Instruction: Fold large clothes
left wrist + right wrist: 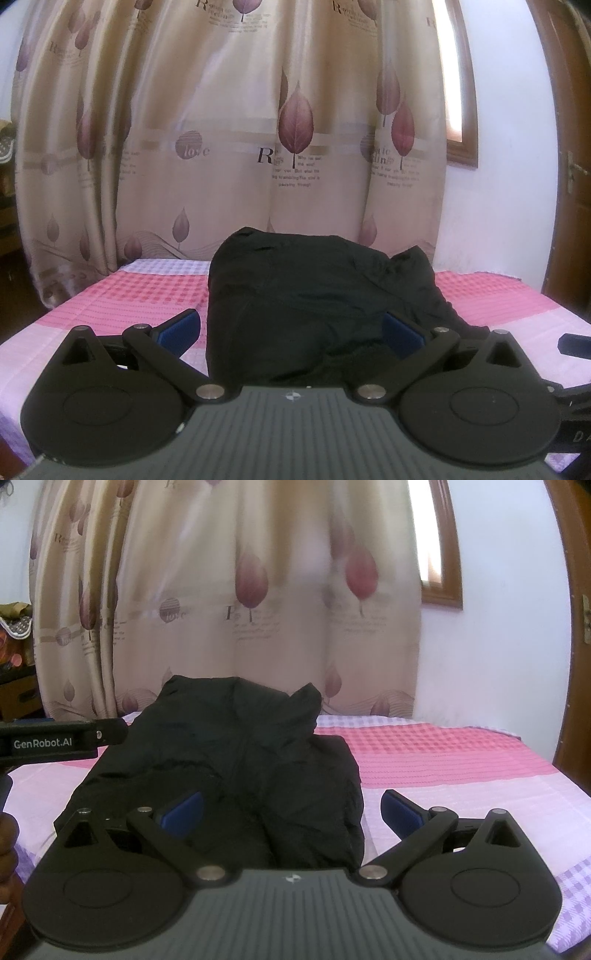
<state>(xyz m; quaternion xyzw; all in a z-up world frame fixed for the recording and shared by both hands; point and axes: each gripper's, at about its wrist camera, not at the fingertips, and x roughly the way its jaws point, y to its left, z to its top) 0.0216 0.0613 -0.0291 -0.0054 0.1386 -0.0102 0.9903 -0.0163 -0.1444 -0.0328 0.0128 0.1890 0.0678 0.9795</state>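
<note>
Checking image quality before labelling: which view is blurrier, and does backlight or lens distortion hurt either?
Left wrist view: curtain print sharp, bright window strip blown out, door bowed by fisheye. Right wrist view: curtain print smeared by motion blur, window glaring; black garment reads as a dark, low-detail mass in both.

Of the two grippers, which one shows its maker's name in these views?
The left gripper, seen side-on at the left edge of the right wrist view, carries white "GenRobot.AI" lettering. The right gripper shows only blue pads and black linkages, open over the black garment.
</note>
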